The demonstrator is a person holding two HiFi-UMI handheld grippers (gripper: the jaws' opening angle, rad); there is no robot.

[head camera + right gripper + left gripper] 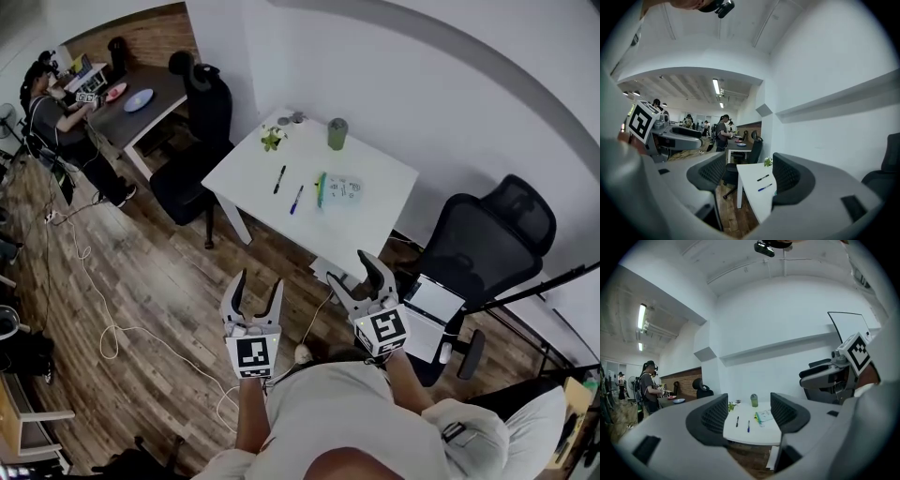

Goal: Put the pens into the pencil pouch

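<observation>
Black pen point(279, 179) and blue pen point(296, 199) lie beside the pencil pouch point(343, 190) on the table point(380, 169). Left gripper point(255, 286) and right gripper point(360, 276) hang released, empty, well apart from it. Approach; pinch one pen mid-barrel.

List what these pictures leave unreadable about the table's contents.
1. Pencil pouch: open or zipped, too small in head and left gripper views; in the right gripper view, the right gripper's jaw covers it.
2. Green strip beside it: pen or pouch edge, too small.
3. Items at the table's far corner: too small to name.
</observation>
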